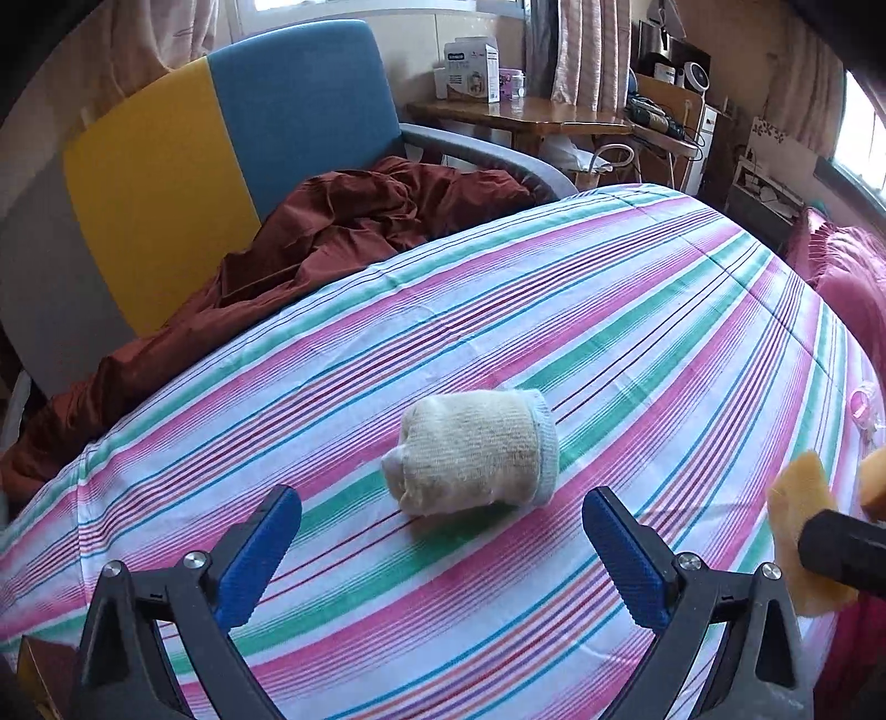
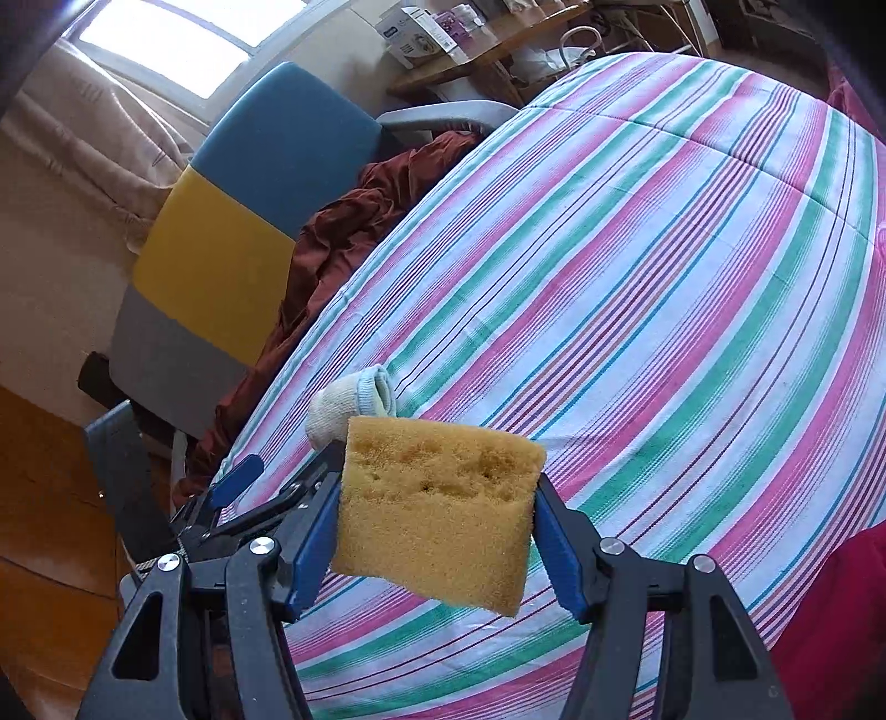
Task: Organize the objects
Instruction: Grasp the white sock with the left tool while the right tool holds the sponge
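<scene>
Daylight pours through a window [image 2: 166, 50] in the upper left of the right wrist view, pale curtains [image 2: 83, 144] beside it. A blue, yellow and grey chair [image 1: 232, 144] stands at the striped bed [image 1: 609, 310], a wooden desk [image 1: 520, 113] behind, wood floor [image 2: 44, 498] lower left.

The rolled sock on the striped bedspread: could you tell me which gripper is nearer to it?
Left. The left gripper hangs open just short of the rolled sock; the right gripper, clamping a sponge, is off to its side.
</scene>
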Demonstrator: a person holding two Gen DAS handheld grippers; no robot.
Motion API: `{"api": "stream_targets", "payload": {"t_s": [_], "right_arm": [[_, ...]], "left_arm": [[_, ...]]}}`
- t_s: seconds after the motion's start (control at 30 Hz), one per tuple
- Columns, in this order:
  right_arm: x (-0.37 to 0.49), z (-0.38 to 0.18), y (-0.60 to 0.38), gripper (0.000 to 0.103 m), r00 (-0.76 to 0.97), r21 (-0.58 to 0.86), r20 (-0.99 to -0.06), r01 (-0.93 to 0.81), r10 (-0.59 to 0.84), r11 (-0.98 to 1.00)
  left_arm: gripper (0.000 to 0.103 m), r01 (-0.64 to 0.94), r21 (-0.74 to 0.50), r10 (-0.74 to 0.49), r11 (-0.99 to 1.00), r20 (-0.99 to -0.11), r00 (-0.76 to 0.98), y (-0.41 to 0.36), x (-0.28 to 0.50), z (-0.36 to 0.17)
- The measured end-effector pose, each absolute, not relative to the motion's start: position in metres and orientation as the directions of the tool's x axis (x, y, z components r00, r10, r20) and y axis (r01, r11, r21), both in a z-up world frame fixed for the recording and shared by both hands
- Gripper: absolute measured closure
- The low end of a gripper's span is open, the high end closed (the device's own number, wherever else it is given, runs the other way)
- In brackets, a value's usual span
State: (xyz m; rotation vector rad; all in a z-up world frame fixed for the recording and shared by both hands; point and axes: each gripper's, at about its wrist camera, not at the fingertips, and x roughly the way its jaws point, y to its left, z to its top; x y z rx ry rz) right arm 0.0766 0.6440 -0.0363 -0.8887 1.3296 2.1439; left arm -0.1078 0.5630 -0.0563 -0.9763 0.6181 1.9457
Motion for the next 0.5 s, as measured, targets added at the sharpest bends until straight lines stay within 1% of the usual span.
{"api": "stream_targets", "payload": {"t_s": [0.07,0.23,0.27,0.3,0.33,0.37,0.43,0.5], "right_arm": [[0.077,-0.039,0.646,0.037,-0.687,0.614,-0.726,-0.672,0.038,-0.414],[0.076,-0.042,0.646,0.037,-0.688,0.621,-0.725,-0.669,0.024,-0.409],[0.076,-0.042,0.646,0.037,-0.688,0.622,-0.725,-0.669,0.022,-0.408],[0.075,-0.043,0.646,0.037,-0.686,0.620,-0.727,-0.670,0.021,-0.409],[0.074,-0.044,0.646,0.037,-0.683,0.616,-0.730,-0.671,0.021,-0.413],[0.073,-0.044,0.646,0.037,-0.679,0.611,-0.733,-0.671,0.019,-0.420],[0.069,-0.045,0.645,0.037,-0.671,0.599,-0.741,-0.671,0.014,-0.437],[0.067,-0.046,0.643,0.037,-0.662,0.587,-0.749,-0.673,0.012,-0.451]], "left_arm": [[0.000,-0.856,0.044,0.476,-0.515,-0.816,-0.328,0.572,-0.111,-0.059],[0.001,-0.851,0.063,0.430,-0.521,-0.843,-0.325,0.596,-0.126,-0.081],[0.008,-0.850,0.066,0.427,-0.522,-0.843,-0.327,0.597,-0.128,-0.084],[0.015,-0.856,0.037,0.447,-0.515,-0.841,-0.306,0.596,-0.131,-0.086],[0.032,-0.863,-0.014,0.471,-0.505,-0.843,-0.262,0.594,-0.131,-0.087],[0.032,-0.859,-0.036,0.474,-0.511,-0.846,-0.246,0.591,-0.132,-0.087],[0.033,-0.853,-0.027,0.483,-0.521,-0.833,-0.269,0.579,-0.127,-0.085],[0.033,-0.845,-0.045,0.493,-0.533,-0.828,-0.268,0.565,-0.123,-0.083]]}}
